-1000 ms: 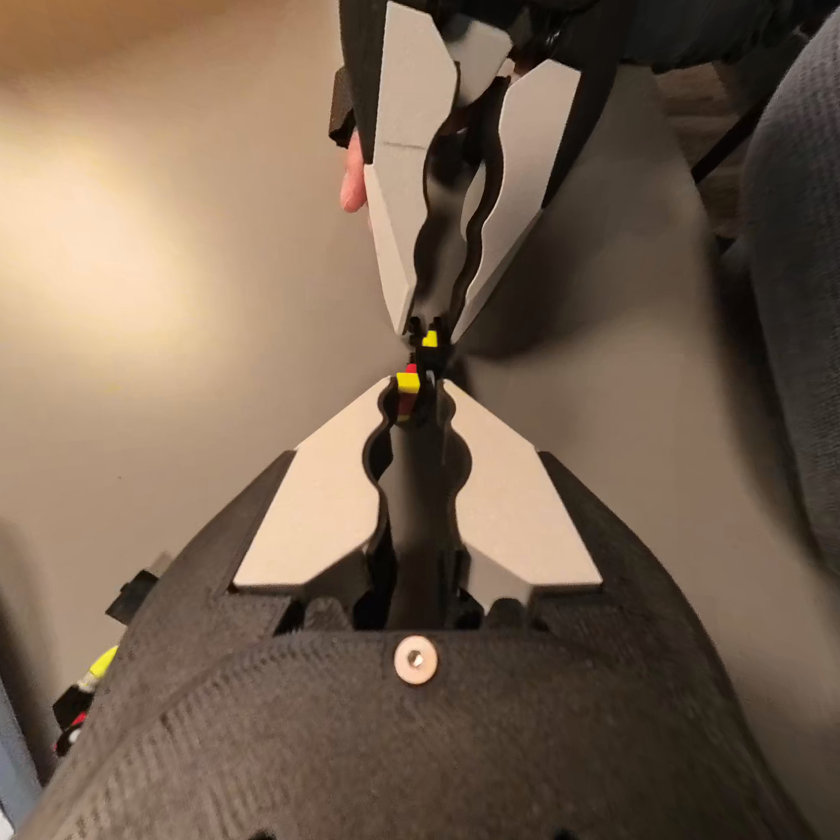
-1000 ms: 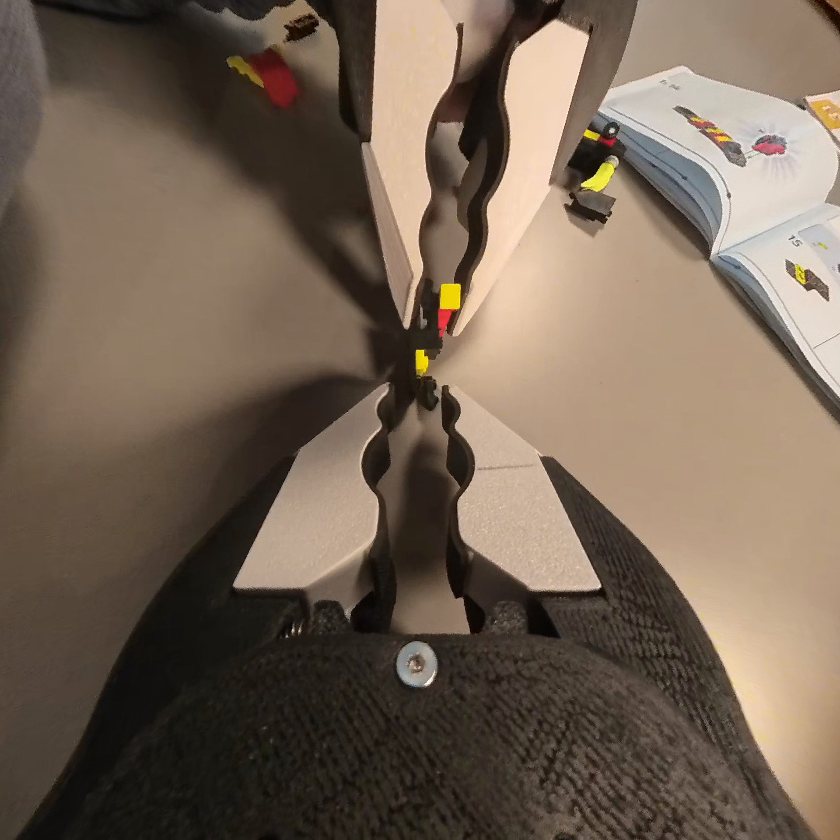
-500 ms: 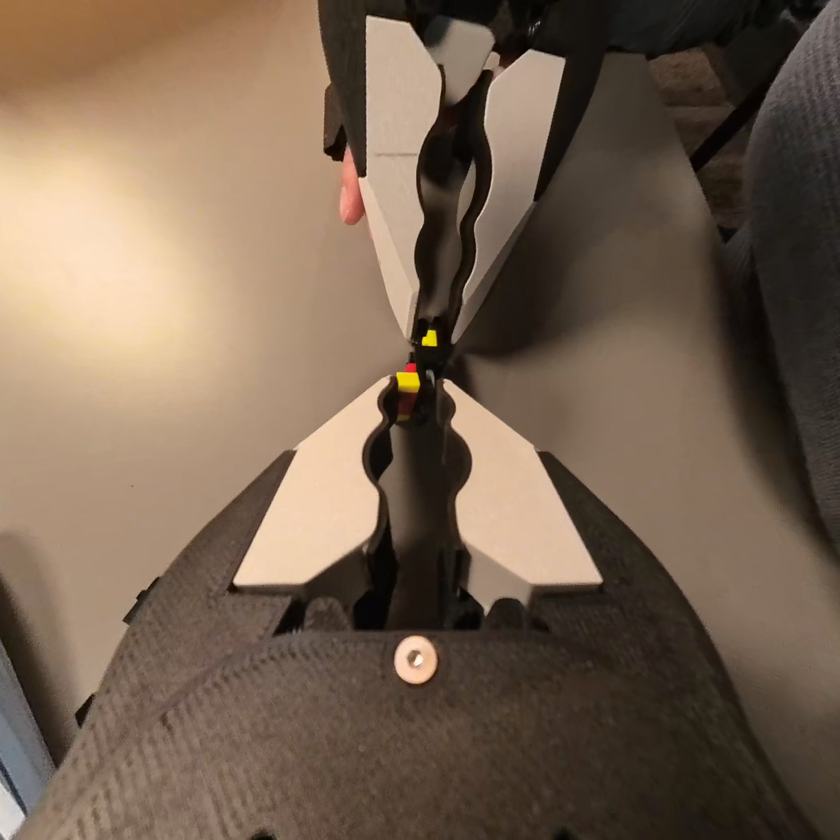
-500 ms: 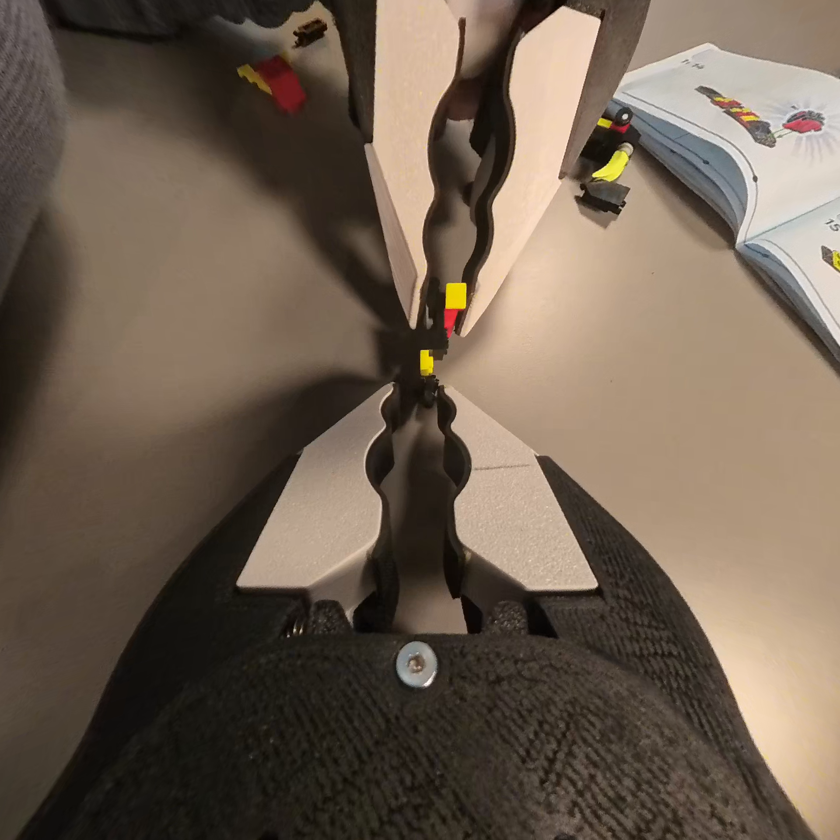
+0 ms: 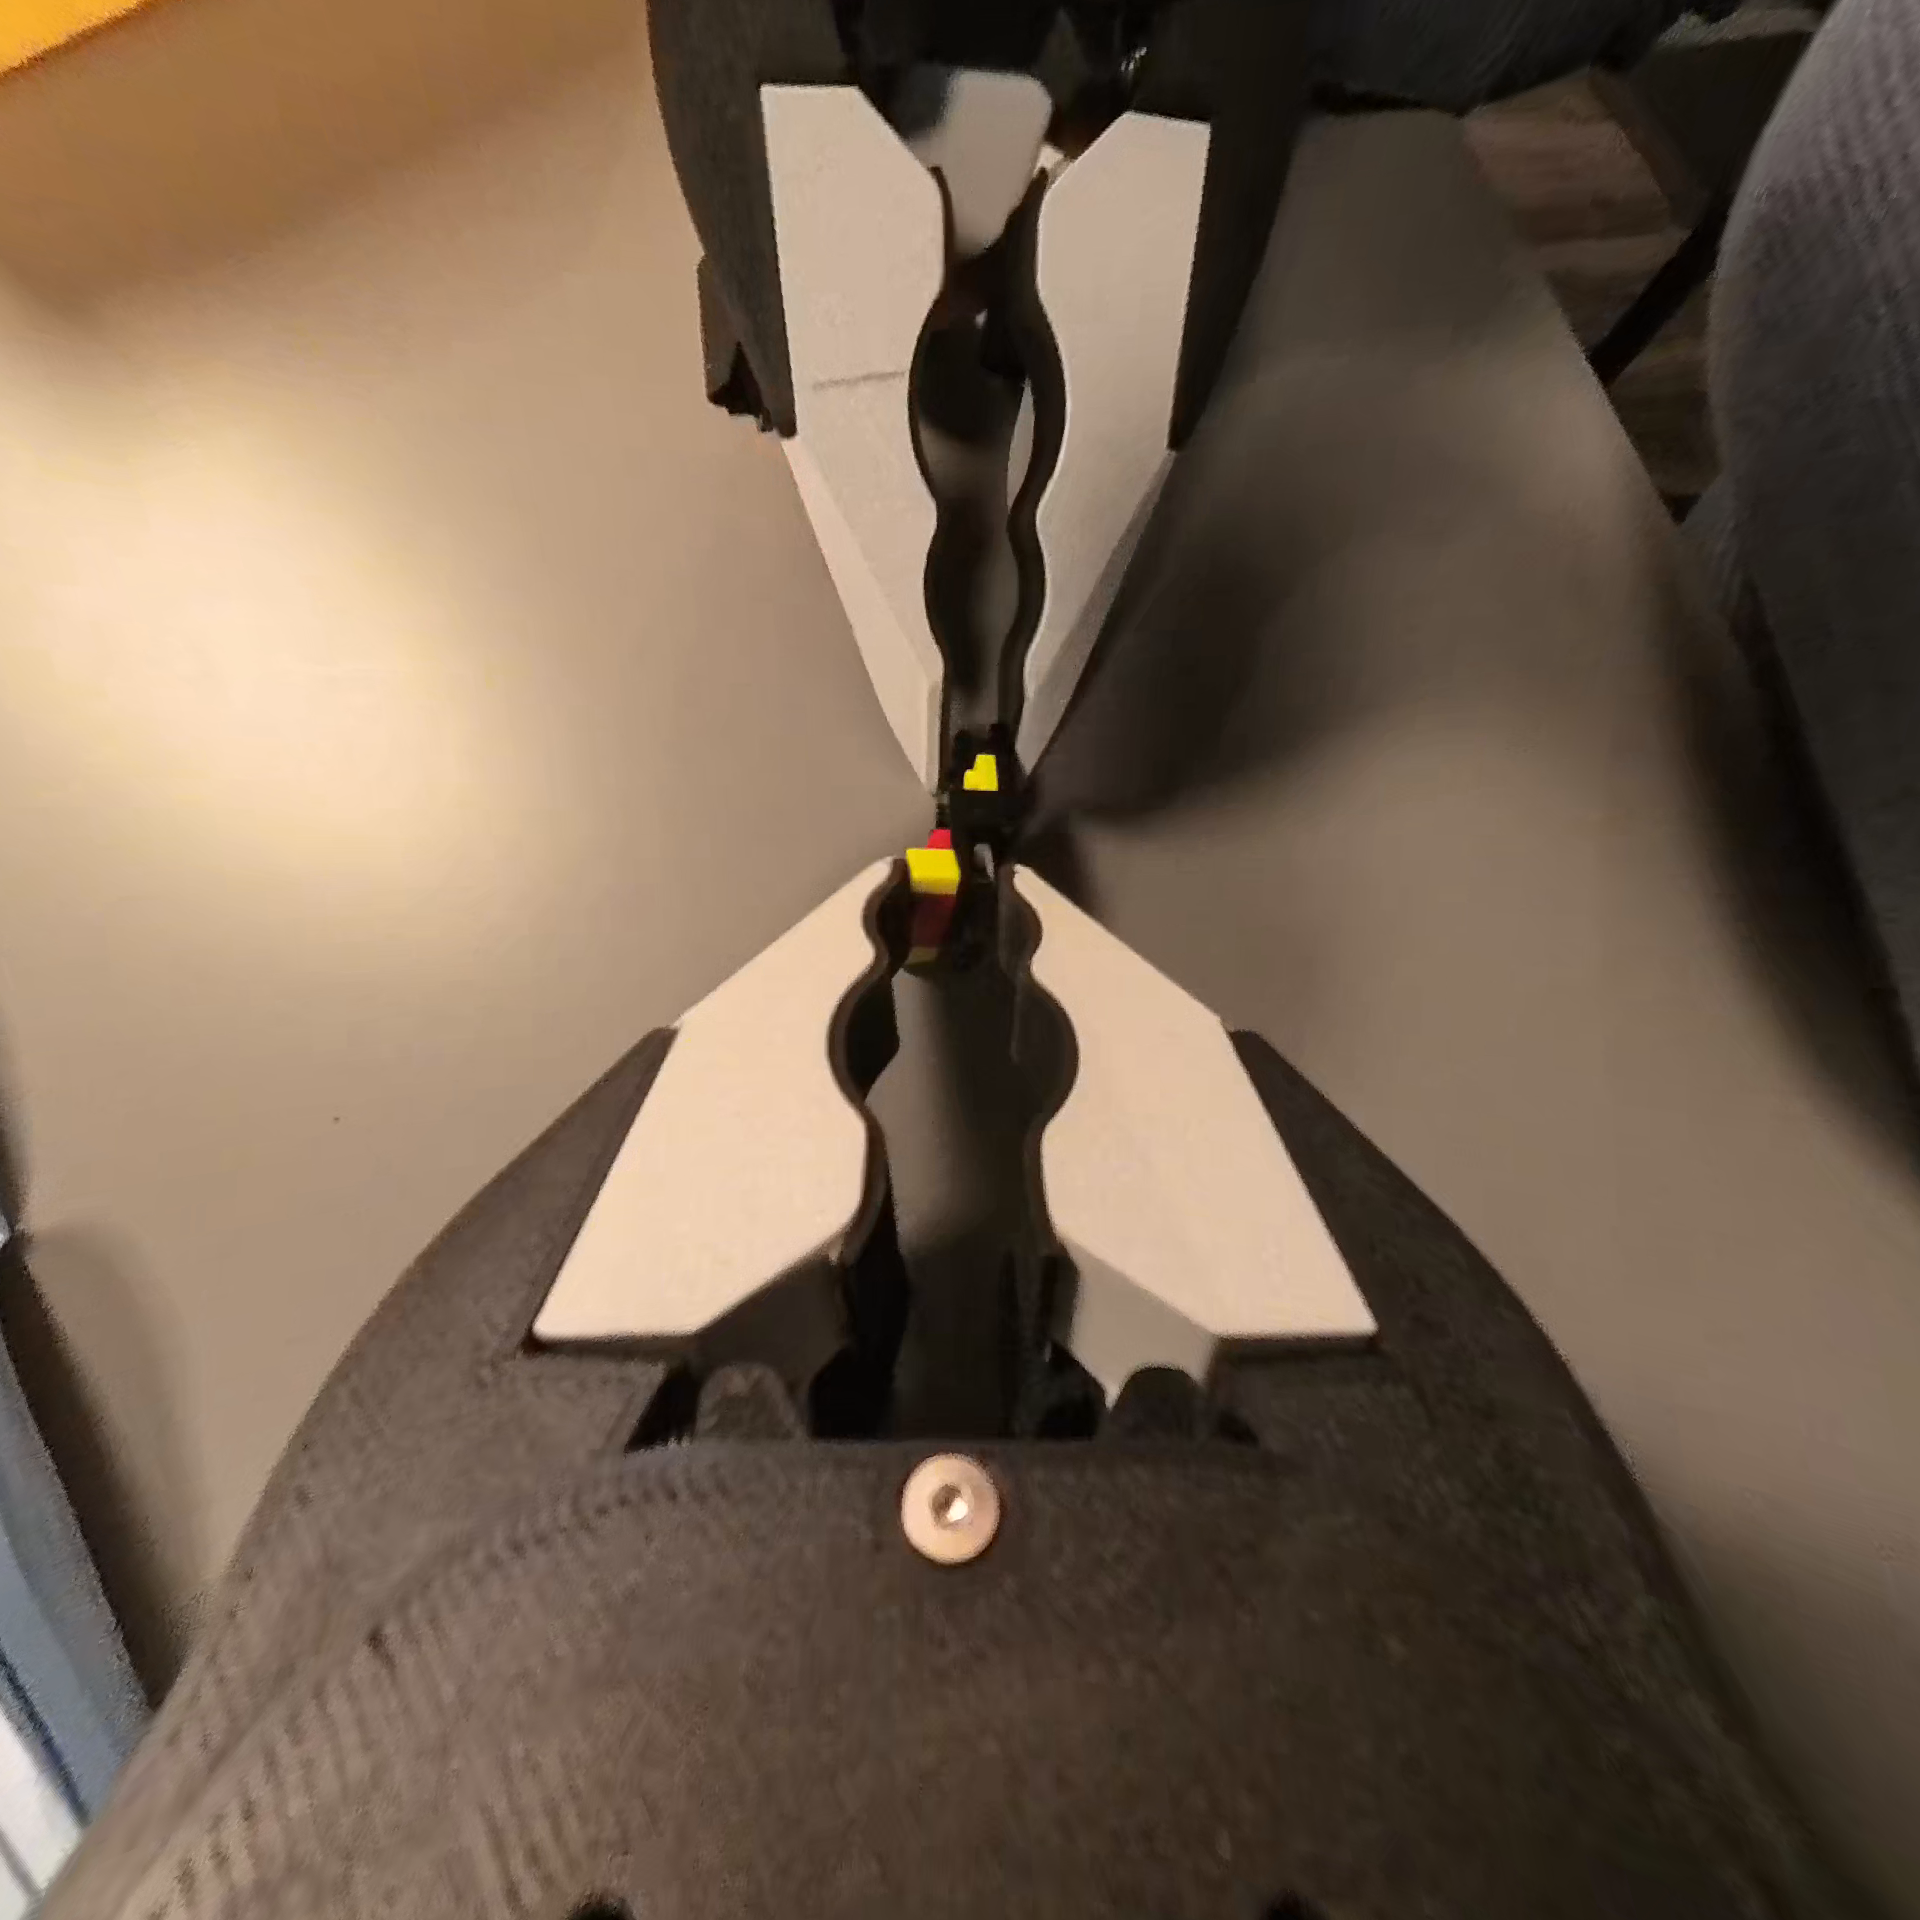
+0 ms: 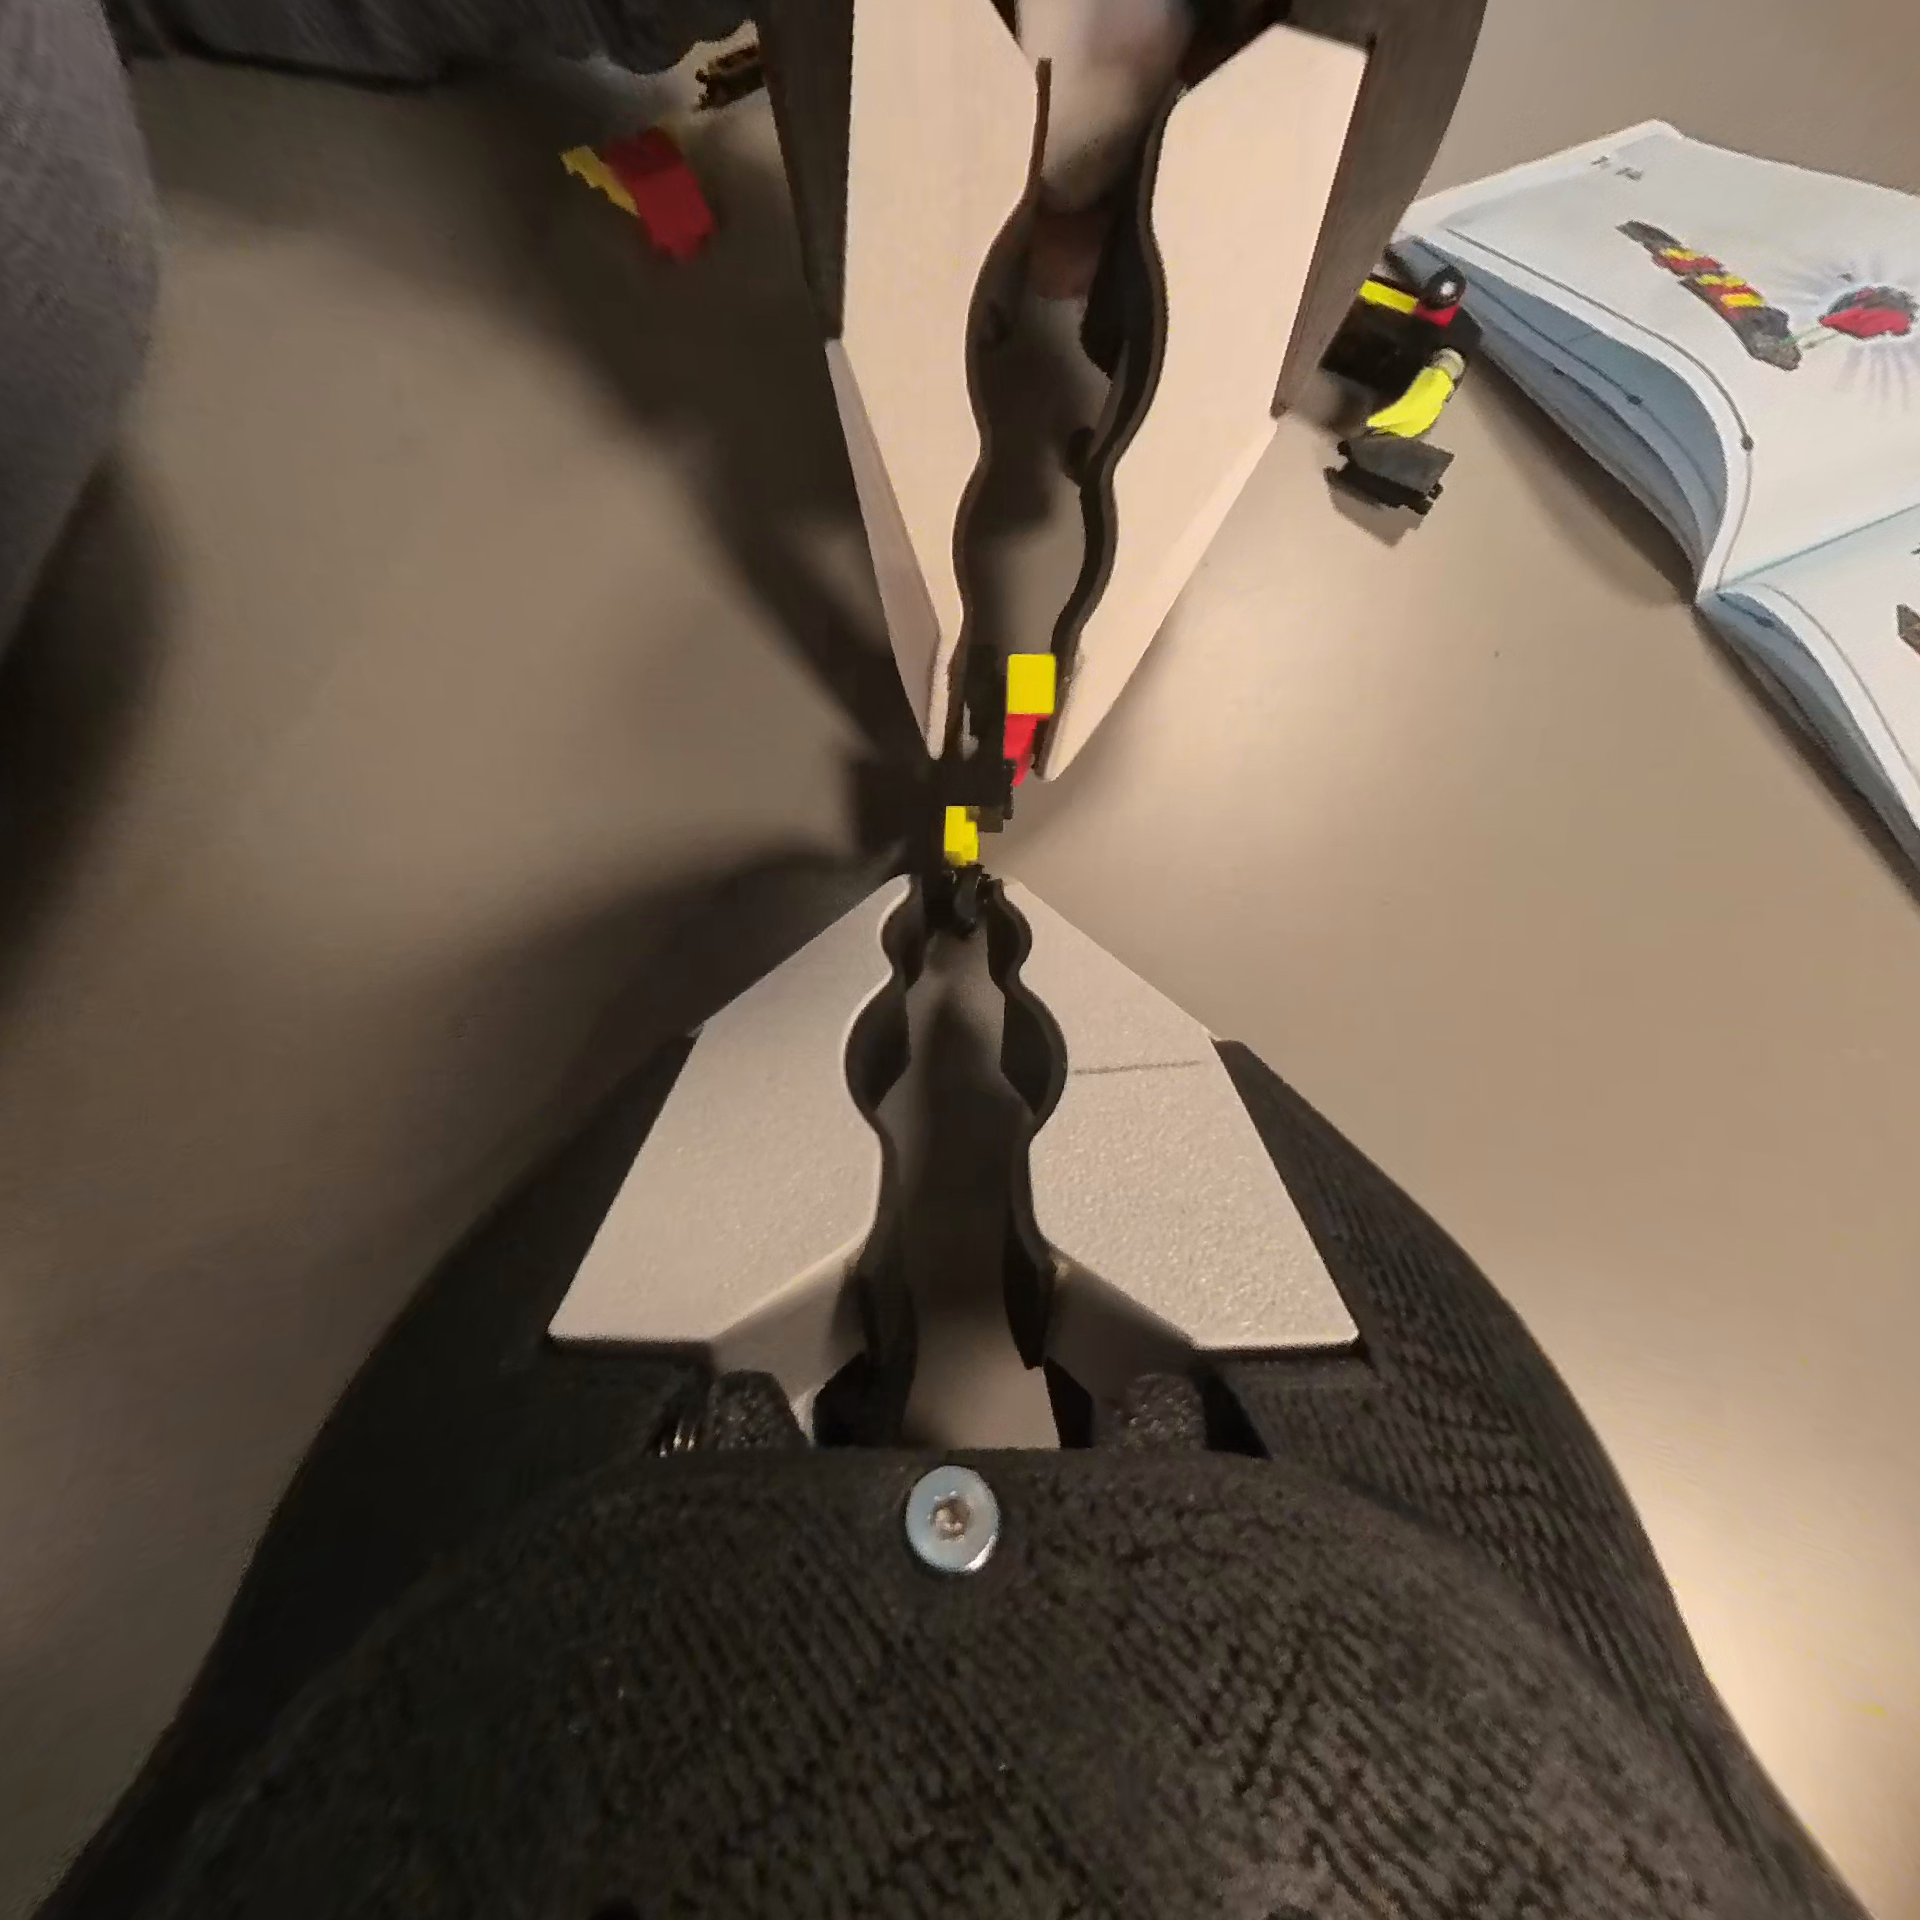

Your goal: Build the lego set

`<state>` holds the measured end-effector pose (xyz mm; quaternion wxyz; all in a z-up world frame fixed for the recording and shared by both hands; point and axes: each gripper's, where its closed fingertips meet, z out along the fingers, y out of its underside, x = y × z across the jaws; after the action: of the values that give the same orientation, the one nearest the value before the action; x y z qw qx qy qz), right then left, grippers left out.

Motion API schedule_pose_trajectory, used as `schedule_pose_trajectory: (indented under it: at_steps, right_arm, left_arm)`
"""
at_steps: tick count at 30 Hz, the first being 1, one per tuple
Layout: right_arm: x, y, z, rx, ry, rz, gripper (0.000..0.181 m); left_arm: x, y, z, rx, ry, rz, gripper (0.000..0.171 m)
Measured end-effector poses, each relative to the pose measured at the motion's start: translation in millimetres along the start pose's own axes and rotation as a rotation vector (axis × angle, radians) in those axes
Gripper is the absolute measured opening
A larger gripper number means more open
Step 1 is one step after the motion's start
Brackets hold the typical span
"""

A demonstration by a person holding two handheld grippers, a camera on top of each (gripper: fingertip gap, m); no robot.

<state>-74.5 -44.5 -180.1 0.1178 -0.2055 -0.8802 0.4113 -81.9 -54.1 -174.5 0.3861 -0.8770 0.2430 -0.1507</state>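
Observation:
Both grippers meet tip to tip above the grey table [image 5: 364, 935], each shut on one end of a small lego assembly. My left gripper [image 5: 945, 894] pinches the yellow and red brick stack [image 5: 928, 888] with black parts beside it. My right gripper [image 6: 961, 899] pinches a black piece [image 6: 961, 904] topped by a small yellow brick [image 6: 960, 834]. In the left wrist view the right gripper [image 5: 982, 769] comes in from the top. In the right wrist view the left gripper [image 6: 997, 748] comes in from the top holding the yellow and red stack [image 6: 1029, 696]. The two parts touch; I cannot tell whether they are locked.
An open instruction booklet [image 6: 1662, 343] lies at the right. Loose black and yellow parts [image 6: 1403, 395] lie beside it. A red and yellow brick group [image 6: 655, 197] lies at the far left. Grey fabric [image 5: 1818, 416] borders the table's edge. Both grippers' tips are close together, under 4 cm apart.
Both grippers stay shut and tip to tip. The right gripper has straightened and drawn slightly back in the left wrist view. The loose parts at that view's lower left have slid out of sight.

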Motion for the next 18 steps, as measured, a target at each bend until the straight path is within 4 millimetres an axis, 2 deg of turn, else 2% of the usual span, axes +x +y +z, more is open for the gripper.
schedule_pose_trajectory:
  at_steps: [13, 18]
  right_arm:
    - [-9, -5, -1, 0.023, 0.132, -0.350, 0.010]
    - [-16, -6, -3, 0.059, 0.133, -0.461, 0.010]
  left_arm:
    - [11, 0, -2, 0.064, -0.267, 0.460, 0.015]
    - [16, -1, -3, 0.083, -0.290, 0.538, 0.015]
